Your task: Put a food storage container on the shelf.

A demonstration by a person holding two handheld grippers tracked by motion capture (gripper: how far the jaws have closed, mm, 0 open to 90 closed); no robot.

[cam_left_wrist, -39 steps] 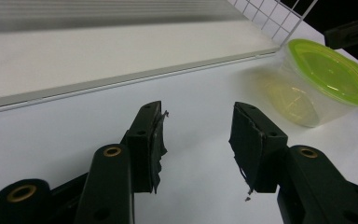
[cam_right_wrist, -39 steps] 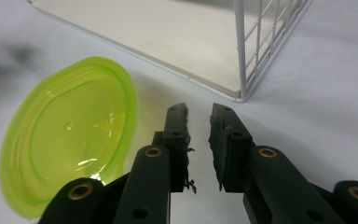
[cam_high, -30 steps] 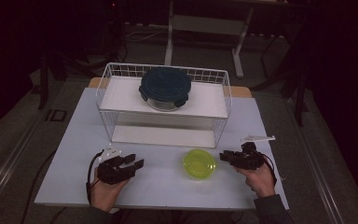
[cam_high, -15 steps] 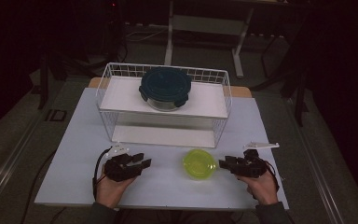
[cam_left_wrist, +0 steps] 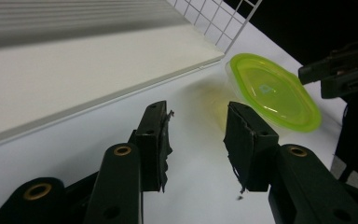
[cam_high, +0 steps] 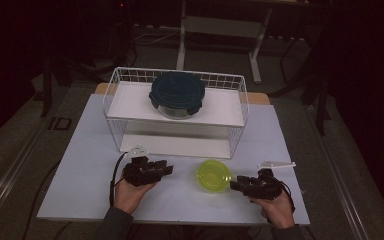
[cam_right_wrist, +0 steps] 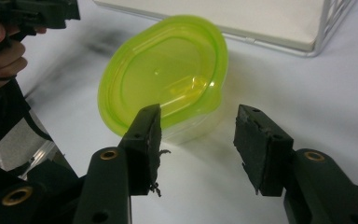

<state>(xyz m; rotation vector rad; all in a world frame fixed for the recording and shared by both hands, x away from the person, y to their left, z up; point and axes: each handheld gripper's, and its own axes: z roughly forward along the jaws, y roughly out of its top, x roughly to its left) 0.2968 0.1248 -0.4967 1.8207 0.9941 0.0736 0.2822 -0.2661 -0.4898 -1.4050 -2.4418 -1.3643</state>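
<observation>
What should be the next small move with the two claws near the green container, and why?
Probably ease the right claw forward around the green-lidded container. Its jaws, which have just been opening, stand apart with nothing between them, the container's edge lying just beyond. The left claw is farther off.

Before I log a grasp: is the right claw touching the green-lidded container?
Apart. The right gripper view shows the right claw open, white table between its pads and the container.
</observation>
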